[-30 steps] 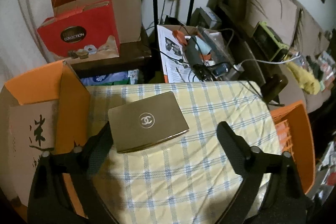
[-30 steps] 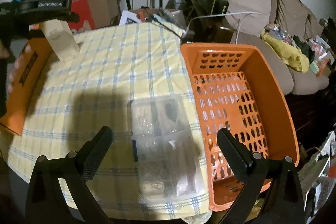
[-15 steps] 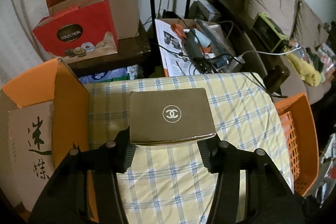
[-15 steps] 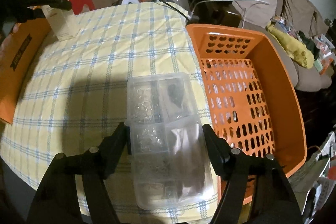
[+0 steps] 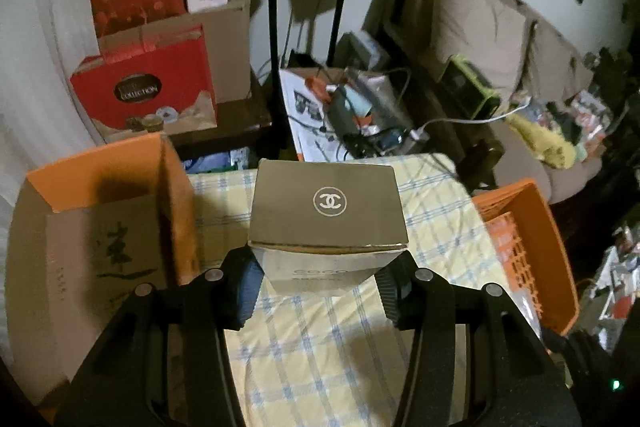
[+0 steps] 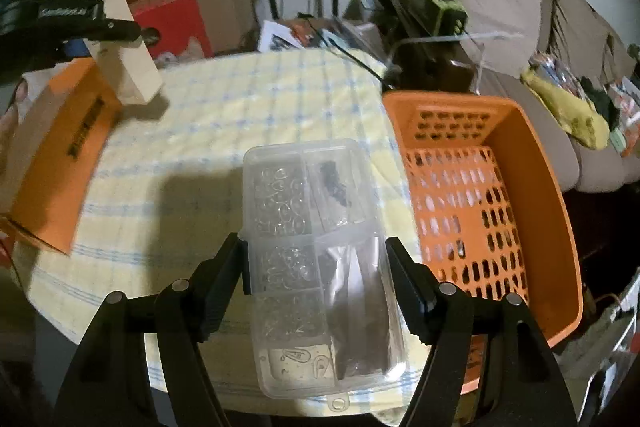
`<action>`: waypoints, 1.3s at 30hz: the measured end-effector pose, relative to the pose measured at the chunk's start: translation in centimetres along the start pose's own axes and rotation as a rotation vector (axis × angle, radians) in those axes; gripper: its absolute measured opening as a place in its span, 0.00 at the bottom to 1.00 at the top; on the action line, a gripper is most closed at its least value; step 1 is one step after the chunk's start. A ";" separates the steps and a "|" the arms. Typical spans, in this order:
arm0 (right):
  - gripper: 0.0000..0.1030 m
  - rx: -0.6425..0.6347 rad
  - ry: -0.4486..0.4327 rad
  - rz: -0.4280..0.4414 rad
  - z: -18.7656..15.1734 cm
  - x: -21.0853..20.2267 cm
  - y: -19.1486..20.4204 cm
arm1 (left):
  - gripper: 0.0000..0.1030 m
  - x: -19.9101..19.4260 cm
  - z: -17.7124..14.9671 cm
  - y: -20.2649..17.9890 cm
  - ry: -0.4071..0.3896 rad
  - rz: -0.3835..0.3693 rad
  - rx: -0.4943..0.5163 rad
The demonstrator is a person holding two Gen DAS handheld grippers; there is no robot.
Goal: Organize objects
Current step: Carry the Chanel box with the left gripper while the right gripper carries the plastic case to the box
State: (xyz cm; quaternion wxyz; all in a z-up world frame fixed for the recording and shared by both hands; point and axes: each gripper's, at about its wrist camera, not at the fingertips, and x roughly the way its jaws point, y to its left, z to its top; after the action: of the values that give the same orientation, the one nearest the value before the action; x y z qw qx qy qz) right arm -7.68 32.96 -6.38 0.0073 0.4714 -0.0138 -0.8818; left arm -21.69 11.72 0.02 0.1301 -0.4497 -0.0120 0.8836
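Note:
My left gripper (image 5: 326, 283) is shut on a gold box with a round logo (image 5: 327, 215) and holds it above the yellow checked table (image 5: 320, 351). The same box (image 6: 128, 55) shows lifted at the far left in the right wrist view, clamped in the left gripper (image 6: 92, 23). My right gripper (image 6: 318, 267) is shut on a clear plastic compartment case (image 6: 316, 251) with small parts inside, raised over the table's near edge. An orange slotted basket (image 6: 472, 195) stands just right of the case.
An orange cardboard box (image 5: 104, 211) with open flaps stands at the table's left side. Red gift boxes (image 5: 144, 95), speaker stands, cables and a cluttered sofa (image 5: 500, 39) lie beyond the table. The basket (image 5: 532, 247) sits at the table's right edge.
Both grippers closed from open onto their objects. The left one lifted the gold box off the table. The right one raised the clear case slightly.

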 end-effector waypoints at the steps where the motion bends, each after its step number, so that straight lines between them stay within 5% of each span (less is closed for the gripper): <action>1: 0.70 -0.003 -0.004 0.008 0.3 -0.2 0.4 | 0.45 -0.9 -0.1 0.3 -0.010 -0.006 0.000; 11: 0.70 -0.087 -0.071 0.120 4.3 -3.0 6.9 | 0.44 -8.8 -1.4 5.9 -0.078 -0.009 -0.010; 20: 0.70 -0.155 -0.101 0.224 7.0 -3.9 13.7 | 0.44 -13.7 -3.3 12.5 -0.087 0.074 -0.033; 32: 0.70 -0.245 -0.066 0.356 8.2 -2.4 23.0 | 0.44 -13.7 -6.8 21.5 0.010 0.215 -0.120; 39: 0.70 -0.298 -0.042 0.395 8.2 -1.3 27.6 | 0.44 -11.6 -8.5 24.0 0.081 0.224 -0.158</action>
State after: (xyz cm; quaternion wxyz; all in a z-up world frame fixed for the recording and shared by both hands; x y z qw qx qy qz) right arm -13.77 5.53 0.13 0.2486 0.4348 0.0247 -0.8652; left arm -13.69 -15.01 0.81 -0.0049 -0.4923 -0.0260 0.8700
